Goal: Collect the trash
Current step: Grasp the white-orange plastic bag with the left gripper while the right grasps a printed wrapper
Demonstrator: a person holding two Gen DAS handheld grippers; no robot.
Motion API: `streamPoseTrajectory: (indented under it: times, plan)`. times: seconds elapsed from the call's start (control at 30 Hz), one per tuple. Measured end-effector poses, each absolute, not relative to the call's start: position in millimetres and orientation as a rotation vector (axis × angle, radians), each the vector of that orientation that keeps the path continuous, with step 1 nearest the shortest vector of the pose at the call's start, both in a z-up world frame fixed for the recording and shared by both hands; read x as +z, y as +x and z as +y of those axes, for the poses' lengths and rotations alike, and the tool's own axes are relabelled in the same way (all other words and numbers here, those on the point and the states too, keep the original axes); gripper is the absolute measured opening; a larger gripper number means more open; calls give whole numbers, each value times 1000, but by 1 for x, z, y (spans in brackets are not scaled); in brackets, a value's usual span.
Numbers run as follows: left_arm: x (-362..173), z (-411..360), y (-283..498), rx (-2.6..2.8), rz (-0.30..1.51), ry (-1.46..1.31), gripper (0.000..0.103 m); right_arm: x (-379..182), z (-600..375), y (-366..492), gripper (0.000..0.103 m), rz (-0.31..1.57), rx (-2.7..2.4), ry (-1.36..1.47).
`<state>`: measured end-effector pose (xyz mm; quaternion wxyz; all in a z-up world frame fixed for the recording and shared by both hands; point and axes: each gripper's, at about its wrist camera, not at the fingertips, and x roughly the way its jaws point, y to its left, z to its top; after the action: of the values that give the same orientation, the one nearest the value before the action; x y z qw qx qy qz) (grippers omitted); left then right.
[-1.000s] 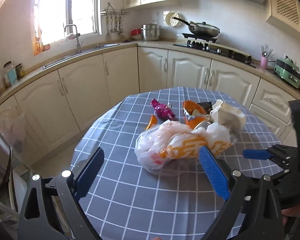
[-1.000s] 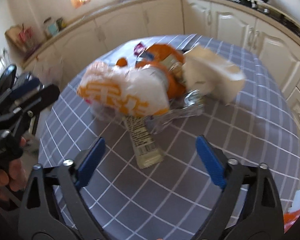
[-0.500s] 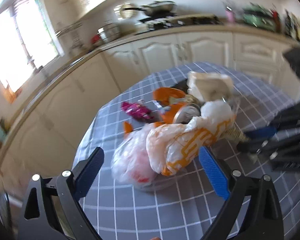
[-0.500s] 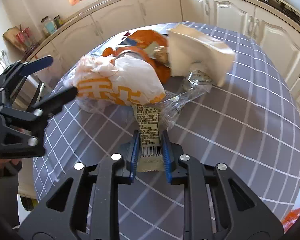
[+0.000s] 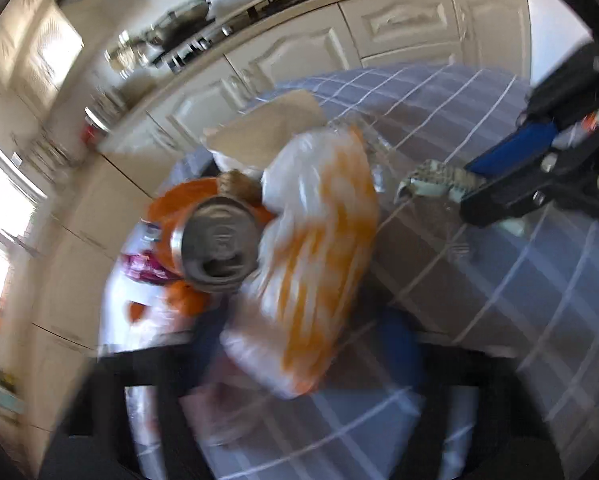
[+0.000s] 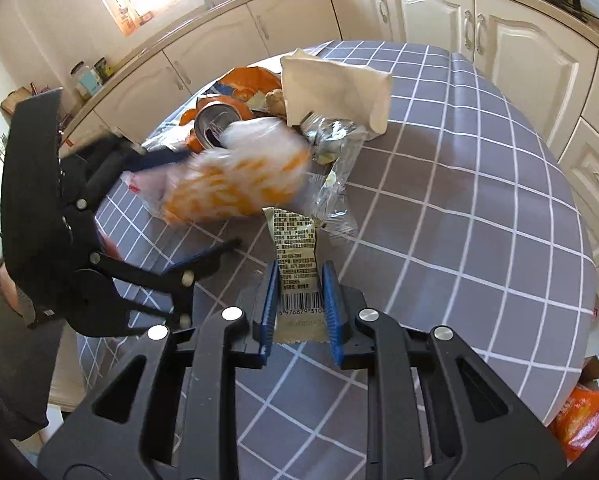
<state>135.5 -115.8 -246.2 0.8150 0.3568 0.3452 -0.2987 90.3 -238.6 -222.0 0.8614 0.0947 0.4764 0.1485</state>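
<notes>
The right tongs (image 6: pixel 298 304) are clenched on the near end of a snack wrapper (image 6: pixel 295 246) — its length runs straight away toward the trash pile. The left tongs (image 6: pixel 203 204), jaws just closing around the orange-and-white bag (image 6: pixel 235 184) on the table (image 6: pixel 479 208) — grip unclear through blur.

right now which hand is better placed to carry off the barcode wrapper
Right. The right gripper is already shut on the barcode wrapper, blue fingers pressing its sides. The left gripper sits around the white and orange bag, its jaws just closing.
</notes>
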Motion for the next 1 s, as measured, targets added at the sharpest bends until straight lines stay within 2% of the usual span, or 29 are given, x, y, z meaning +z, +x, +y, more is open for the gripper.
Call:
streamPoseTrajectory:
  times: [0.03, 0.07, 0.17, 0.27, 0.33, 0.37, 0.43, 0.5, 0.57, 0.6, 0.63, 1.0]
  plan:
    - [-246, -116, 138, -627, 753, 737, 37, -221, -241, 89, 22, 996, 312, 205]
    - [-247, -115, 140, -625, 763, 720, 35, -220, -243, 88, 22, 992, 313, 209]
    - [-243, -114, 137, -640, 776, 670, 32, -220, -248, 85, 22, 991, 308, 210]
    - [-241, -113, 129, -667, 778, 633, 33, -223, -252, 83, 22, 994, 304, 217]
    - [-243, -116, 126, -660, 765, 640, 43, -225, -254, 82, 22, 998, 300, 221]
    - [-244, -117, 125, -652, 761, 640, 61, -225, -254, 81, 22, 999, 300, 223]
    - [-244, -122, 125, -626, 727, 648, 84, -224, -255, 79, 22, 996, 299, 226]
    - [-241, -126, 125, -648, 726, 633, 84, -222, -258, 75, 22, 990, 294, 232]
    - [-240, -132, 130, -677, 742, 595, 81, -220, -261, 73, 22, 983, 285, 238]
    - [-241, -134, 131, -686, 751, 587, 71, -219, -264, 71, 22, 978, 278, 243]
    - [-245, -137, 134, -702, 784, 572, 42, -218, -267, 69, 22, 975, 274, 249]
    - [-221, -116, 120, -662, 797, 348, 39, -207, -291, 54, 22, 935, 273, 305]
